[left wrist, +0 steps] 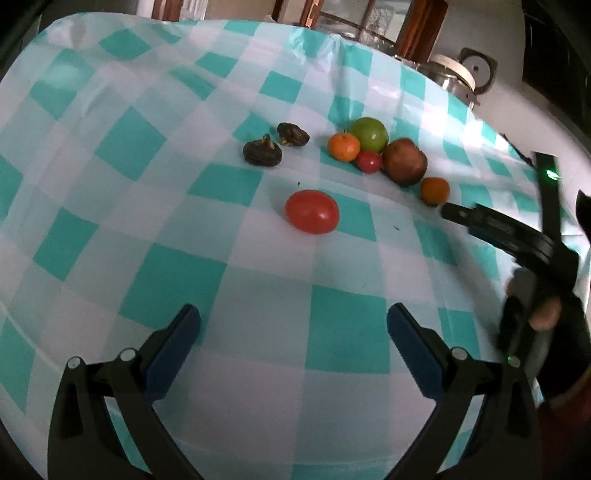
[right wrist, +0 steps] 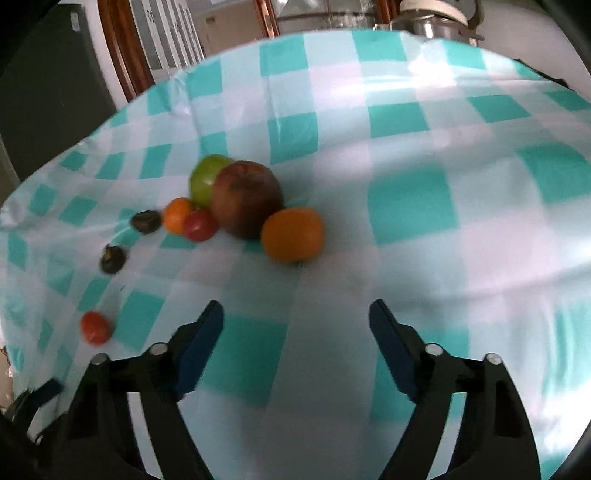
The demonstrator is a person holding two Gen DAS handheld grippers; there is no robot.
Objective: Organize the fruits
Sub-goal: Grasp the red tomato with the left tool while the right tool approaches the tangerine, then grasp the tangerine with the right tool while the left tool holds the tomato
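Observation:
A red tomato (left wrist: 312, 211) lies alone on the checked cloth, ahead of my open, empty left gripper (left wrist: 293, 332). Behind it is a cluster: a green fruit (left wrist: 369, 133), an orange (left wrist: 343, 147), a small red tomato (left wrist: 369, 161), a brown fruit (left wrist: 404, 161) and a second orange (left wrist: 435, 191). Two dark shrivelled fruits (left wrist: 262, 152) (left wrist: 293, 134) lie to the left. My right gripper (right wrist: 296, 325) is open and empty, just short of the near orange (right wrist: 292, 234) and the brown fruit (right wrist: 246, 199). It shows at the right in the left wrist view (left wrist: 480, 221).
The table is covered by a teal and white checked cloth (left wrist: 184, 258). A metal pot with a white lid (left wrist: 448, 75) and glassware (left wrist: 354, 29) stand beyond the far edge. The lone tomato also shows at the left of the right wrist view (right wrist: 95, 327).

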